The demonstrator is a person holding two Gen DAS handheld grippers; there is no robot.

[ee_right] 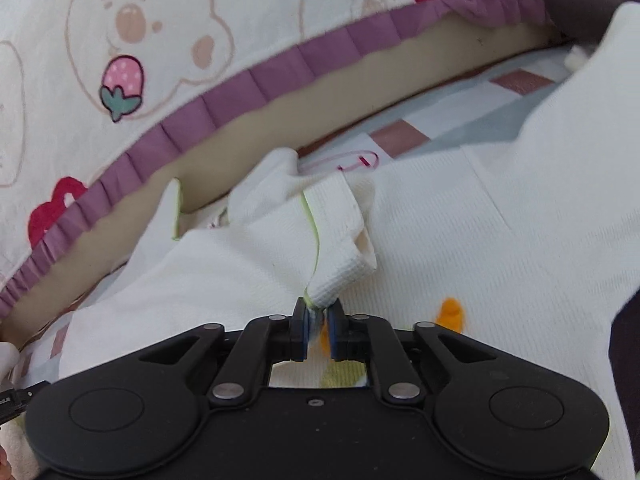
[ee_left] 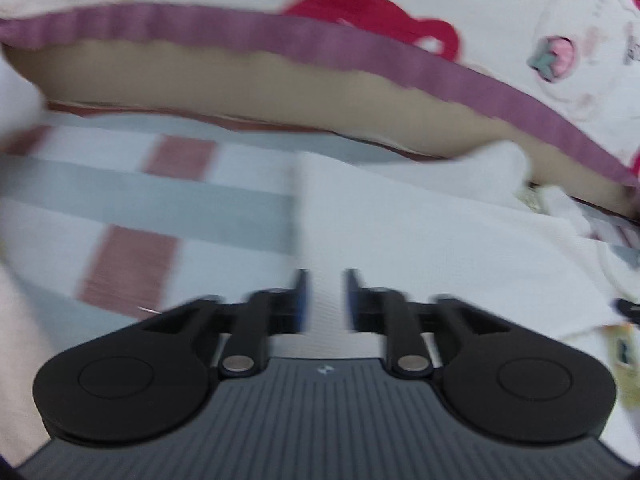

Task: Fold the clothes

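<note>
A white waffle-knit garment [ee_right: 500, 240] with a lime-green trim and an orange print [ee_right: 450, 312] lies spread on a checked sheet. My right gripper [ee_right: 319, 312] is shut on a bunched, rolled edge of it, and the cloth rises in a peak from between the pads. In the left wrist view the same white garment [ee_left: 420, 232] lies flat to the right, its straight edge running away from the fingers. My left gripper [ee_left: 326, 284] hovers over that edge, open, with a gap between the blue pads and nothing pinched.
The sheet [ee_left: 168, 196] has grey and dull-red checks. Behind it rises a cream quilt [ee_right: 120, 40] with red and strawberry prints, edged by a purple frill [ee_left: 320, 40] over a beige band. A dark object [ee_right: 580, 4] sits at the far right.
</note>
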